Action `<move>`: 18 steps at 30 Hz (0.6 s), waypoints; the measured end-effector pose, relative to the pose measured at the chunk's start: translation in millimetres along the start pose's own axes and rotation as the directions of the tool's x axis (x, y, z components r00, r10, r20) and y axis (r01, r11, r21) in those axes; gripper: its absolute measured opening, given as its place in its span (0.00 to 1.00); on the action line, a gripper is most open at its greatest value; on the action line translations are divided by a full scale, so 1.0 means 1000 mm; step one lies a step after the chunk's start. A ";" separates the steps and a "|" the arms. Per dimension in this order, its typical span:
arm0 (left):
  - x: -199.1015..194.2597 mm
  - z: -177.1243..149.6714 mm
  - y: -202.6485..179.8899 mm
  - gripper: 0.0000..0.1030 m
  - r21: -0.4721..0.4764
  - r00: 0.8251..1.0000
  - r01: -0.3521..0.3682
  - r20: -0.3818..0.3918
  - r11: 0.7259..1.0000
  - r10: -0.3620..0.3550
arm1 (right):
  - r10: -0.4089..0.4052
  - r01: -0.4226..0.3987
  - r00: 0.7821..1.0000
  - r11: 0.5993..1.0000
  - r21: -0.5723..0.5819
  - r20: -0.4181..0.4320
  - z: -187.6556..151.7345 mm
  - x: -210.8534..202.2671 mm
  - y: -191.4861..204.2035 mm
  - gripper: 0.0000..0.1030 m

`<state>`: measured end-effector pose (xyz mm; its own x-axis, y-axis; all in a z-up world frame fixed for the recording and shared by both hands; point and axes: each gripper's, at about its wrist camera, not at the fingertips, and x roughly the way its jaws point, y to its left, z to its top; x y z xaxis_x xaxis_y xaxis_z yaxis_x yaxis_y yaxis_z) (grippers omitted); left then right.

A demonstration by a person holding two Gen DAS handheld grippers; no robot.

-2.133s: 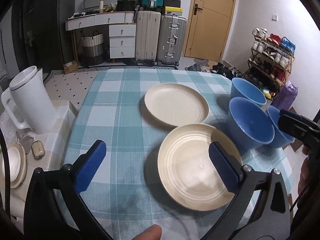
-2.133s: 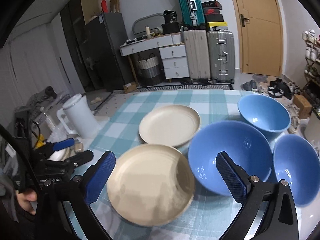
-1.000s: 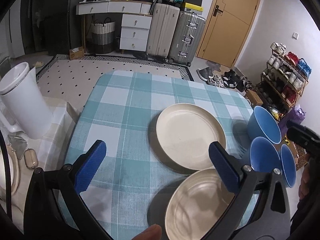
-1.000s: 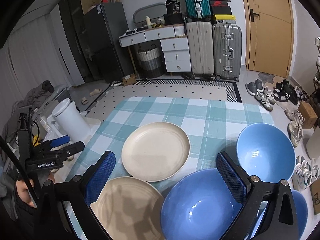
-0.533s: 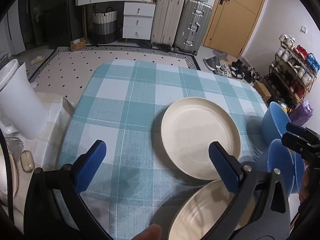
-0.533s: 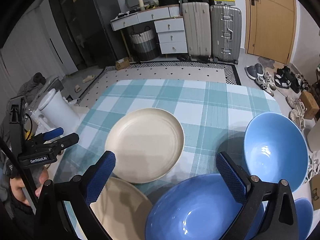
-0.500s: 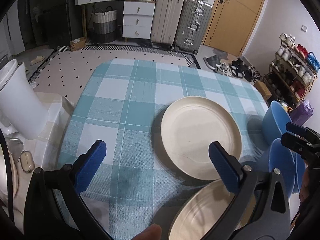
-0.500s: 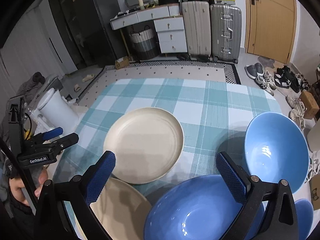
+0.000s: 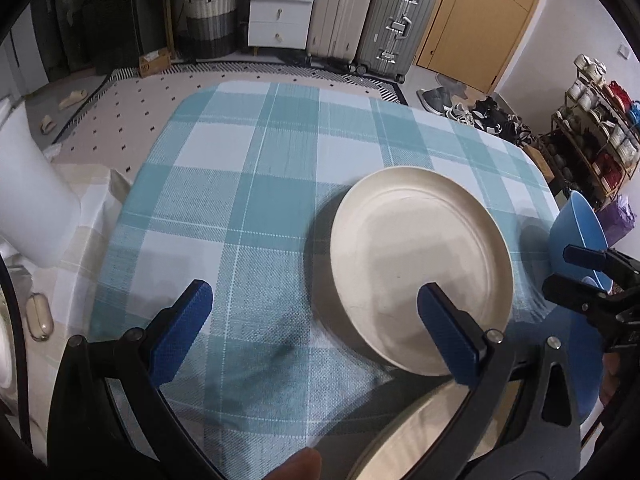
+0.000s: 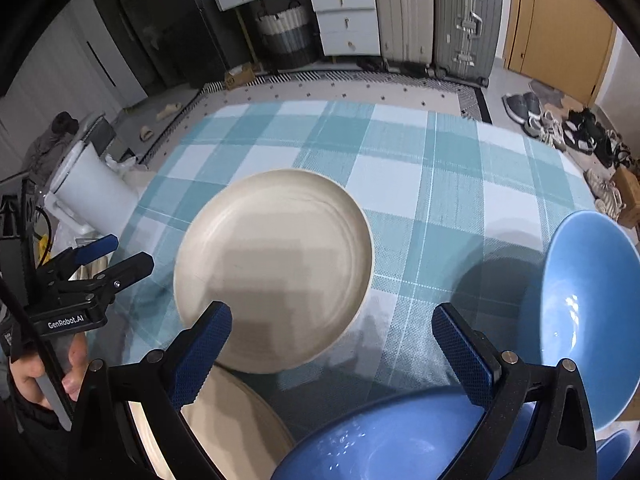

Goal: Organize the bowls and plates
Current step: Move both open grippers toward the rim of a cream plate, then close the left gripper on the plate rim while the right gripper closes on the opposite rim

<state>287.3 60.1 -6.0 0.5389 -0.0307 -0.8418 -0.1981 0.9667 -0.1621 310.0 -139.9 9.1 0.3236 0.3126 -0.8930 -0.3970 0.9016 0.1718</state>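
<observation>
The left gripper (image 9: 316, 328) hangs over the teal-and-white checked tablecloth (image 9: 240, 200), its blue-padded fingers spread wide on nothing. The right gripper (image 10: 340, 352) is likewise spread and empty. A round cream plate (image 10: 276, 268) lies flat mid-table; a second cream plate (image 10: 228, 420) sits nearer. A large blue bowl (image 10: 400, 440) sits below the right gripper, another blue bowl (image 10: 592, 312) to its right.

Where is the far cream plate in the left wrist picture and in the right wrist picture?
Left wrist view: the far cream plate lies right of centre on the checked cloth, behind the right finger of the left tool.
Right wrist view: the far cream plate lies at centre-left, above the right tool.
Shared landmark: the silver suitcase by the wooden door.
</observation>
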 end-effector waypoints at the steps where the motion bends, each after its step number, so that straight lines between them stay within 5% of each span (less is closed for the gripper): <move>1: 0.004 0.000 0.002 0.99 -0.007 1.000 0.009 -0.010 1.000 -0.009 | -0.002 0.002 1.000 1.000 -0.010 -0.009 0.002 0.003 0.001 0.99; 7: 0.027 -0.001 0.006 0.99 -0.029 0.998 0.012 -0.061 1.000 -0.014 | -0.013 0.013 0.998 1.000 -0.012 -0.064 0.011 0.021 0.003 0.97; 18: 0.053 -0.003 0.002 0.99 -0.005 0.995 -0.001 -0.104 1.000 0.000 | -0.015 0.008 0.987 0.999 -0.039 -0.161 0.016 0.050 0.008 0.76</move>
<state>313.4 59.3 -52.2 0.4505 -0.0568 -0.8910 -0.2027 0.9654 -0.1640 337.2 -112.3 -27.5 0.1871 0.2474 -0.9507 -0.4272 0.8920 0.1481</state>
